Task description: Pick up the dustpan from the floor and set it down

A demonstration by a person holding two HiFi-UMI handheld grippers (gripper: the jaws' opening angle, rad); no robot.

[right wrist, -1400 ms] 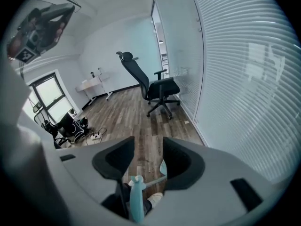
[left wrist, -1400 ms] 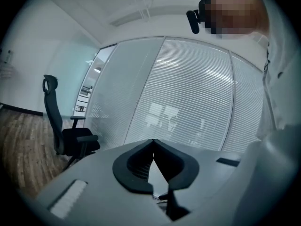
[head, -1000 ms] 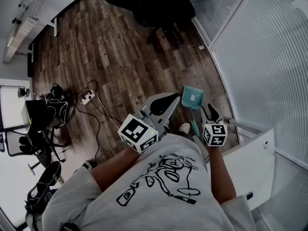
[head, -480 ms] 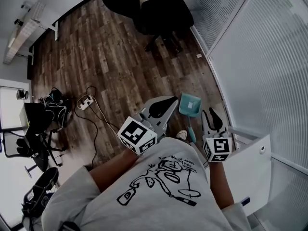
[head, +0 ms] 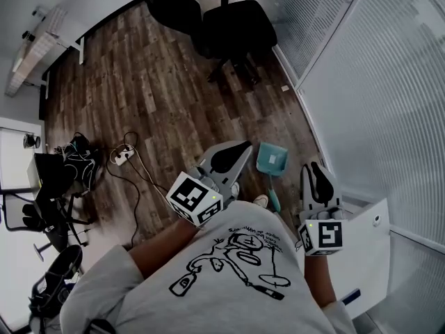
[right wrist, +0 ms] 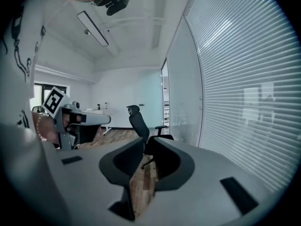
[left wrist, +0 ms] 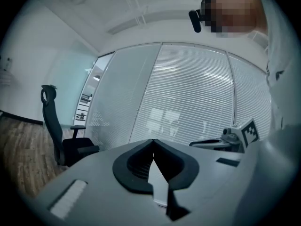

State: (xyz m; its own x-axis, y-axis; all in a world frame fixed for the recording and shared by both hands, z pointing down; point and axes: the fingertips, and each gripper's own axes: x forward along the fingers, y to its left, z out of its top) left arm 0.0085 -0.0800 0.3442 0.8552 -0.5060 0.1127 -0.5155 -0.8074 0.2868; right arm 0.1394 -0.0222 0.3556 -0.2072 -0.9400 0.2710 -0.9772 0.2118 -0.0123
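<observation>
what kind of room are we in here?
Most likely an office: black swivel chairs, glass partition walls backed with slatted blinds, and a power strip lying on the wood-plank floor.

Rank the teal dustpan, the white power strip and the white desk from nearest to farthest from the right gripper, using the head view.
Measured from the right gripper, whose jaws are closing with nothing between them:
1. The teal dustpan, on the floor just to its left in the picture.
2. The power strip, farther left among cables.
3. The white desk, in the far upper-left corner.
</observation>
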